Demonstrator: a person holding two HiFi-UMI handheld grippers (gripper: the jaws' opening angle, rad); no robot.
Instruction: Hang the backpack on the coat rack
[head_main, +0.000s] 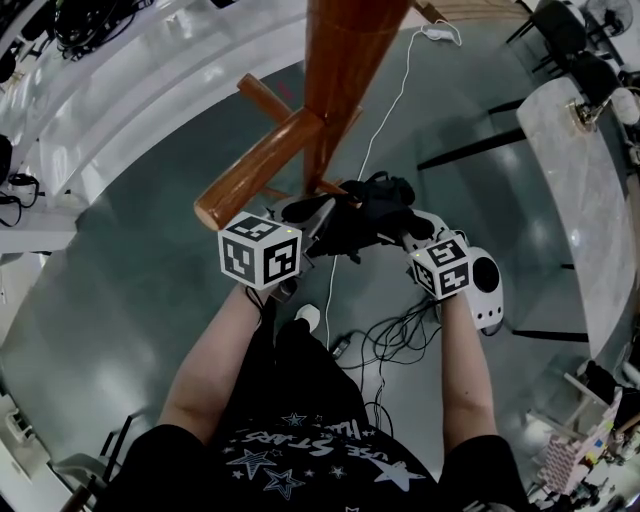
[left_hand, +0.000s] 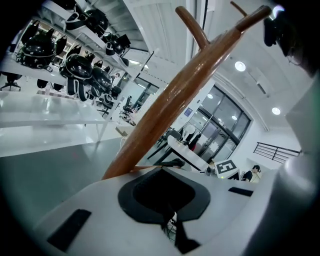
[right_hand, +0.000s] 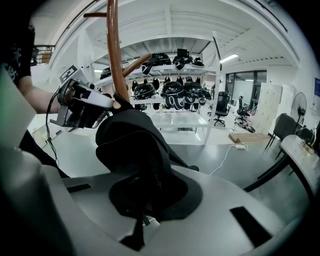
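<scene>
The wooden coat rack (head_main: 345, 60) rises just ahead of me, with a thick peg (head_main: 255, 165) slanting toward my left hand. A black backpack (head_main: 372, 212) hangs between my two grippers, close to the pole and below the peg ends. My left gripper (head_main: 318, 212) is shut on a thin black strap at the pack's top. In the left gripper view (left_hand: 170, 227) the pole (left_hand: 185, 95) crosses diagonally. My right gripper (right_hand: 145, 217) is shut on the backpack's zippered fabric (right_hand: 130, 135), which bulges up from its jaws. The rack (right_hand: 114, 50) stands behind it.
Black cables (head_main: 395, 330) and a white power strip (head_main: 308, 315) lie on the grey floor by my feet. A long white table (head_main: 585, 170) runs along the right. Shelves of black gear (right_hand: 172, 90) and office chairs (right_hand: 220, 107) stand farther off.
</scene>
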